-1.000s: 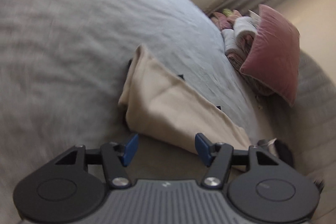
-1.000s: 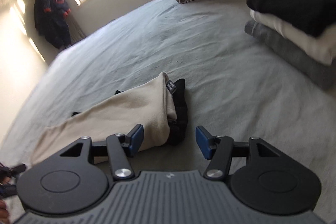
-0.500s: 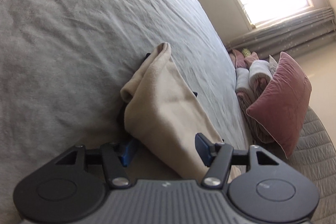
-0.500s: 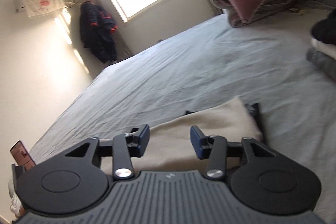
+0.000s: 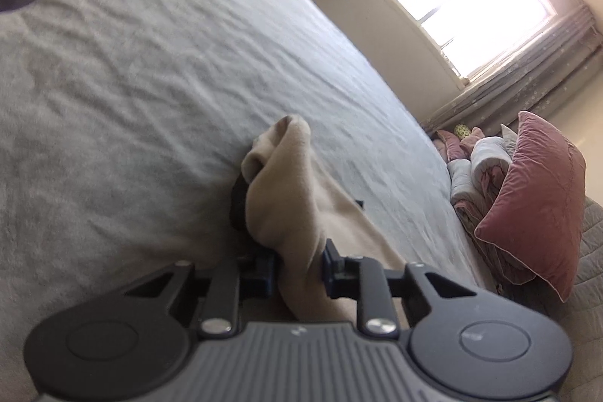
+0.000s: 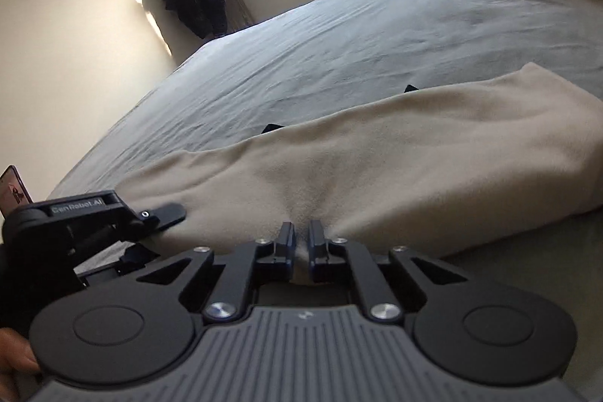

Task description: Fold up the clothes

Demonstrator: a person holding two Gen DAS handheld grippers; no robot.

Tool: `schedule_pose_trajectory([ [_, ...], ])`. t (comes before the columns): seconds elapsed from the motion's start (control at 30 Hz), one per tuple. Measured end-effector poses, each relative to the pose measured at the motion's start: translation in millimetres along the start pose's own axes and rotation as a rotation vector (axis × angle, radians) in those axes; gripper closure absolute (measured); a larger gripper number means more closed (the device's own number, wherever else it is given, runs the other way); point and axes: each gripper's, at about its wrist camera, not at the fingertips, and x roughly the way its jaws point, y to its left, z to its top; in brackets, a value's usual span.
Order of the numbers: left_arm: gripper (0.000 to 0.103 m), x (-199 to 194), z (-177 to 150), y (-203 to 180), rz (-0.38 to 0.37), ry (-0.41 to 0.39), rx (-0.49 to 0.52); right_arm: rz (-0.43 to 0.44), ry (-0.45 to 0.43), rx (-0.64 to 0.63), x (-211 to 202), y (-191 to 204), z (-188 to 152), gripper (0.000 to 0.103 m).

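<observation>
Both grippers moved in on the garment (image 6: 414, 153) since a second ago. Right gripper (image 6: 300, 236) went from wide open to pinched on the near edge at bottom centre; left gripper (image 5: 299, 260) is closing with a bunched fold between its jaws.

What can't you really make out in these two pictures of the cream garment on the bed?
- Black fabric under the cream garment: mostly covered in both views, so its kind is unclear.
- Left wrist view: the garment's near end is hidden behind the left gripper, whose jaws are closing on a bunched fold.
- Right wrist view: the garment's right end is cut off by the frame edge, and the right gripper hides the pinched edge.
</observation>
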Motion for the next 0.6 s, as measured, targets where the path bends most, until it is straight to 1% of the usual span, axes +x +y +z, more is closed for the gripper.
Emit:
schedule_pose_trajectory([
  [0.1, 0.081, -9, -1, -18, -0.036, -0.05, 0.096, 0.019, 0.03, 0.027, 0, -4, 5, 0.098],
  [0.2, 0.081, -16, -4, -39, -0.073, -0.089, 0.208, 0.05, 0.041, 0.086, -3, -12, 12, 0.097],
  [0.27, 0.081, -21, -5, -52, -0.1, -0.114, 0.286, 0.091, 0.055, 0.144, -7, -17, 17, 0.089],
  [0.3, 0.081, -23, -5, -58, -0.114, -0.122, 0.317, 0.113, 0.058, 0.182, -10, -21, 21, 0.083],
  [0.47, 0.081, -32, -11, -83, -0.184, -0.13, 0.438, 0.133, 0.01, 0.313, -35, -49, 38, 0.081],
  [0.5, 0.081, -32, -13, -90, -0.194, -0.129, 0.458, 0.132, 0.006, 0.341, -39, -55, 40, 0.078],
  [0.57, 0.081, -32, -20, -101, -0.217, -0.126, 0.501, 0.132, -0.007, 0.395, -48, -68, 45, 0.069],
  [0.6, 0.081, -32, -25, -106, -0.227, -0.123, 0.523, 0.133, -0.019, 0.416, -53, -73, 48, 0.061],
])
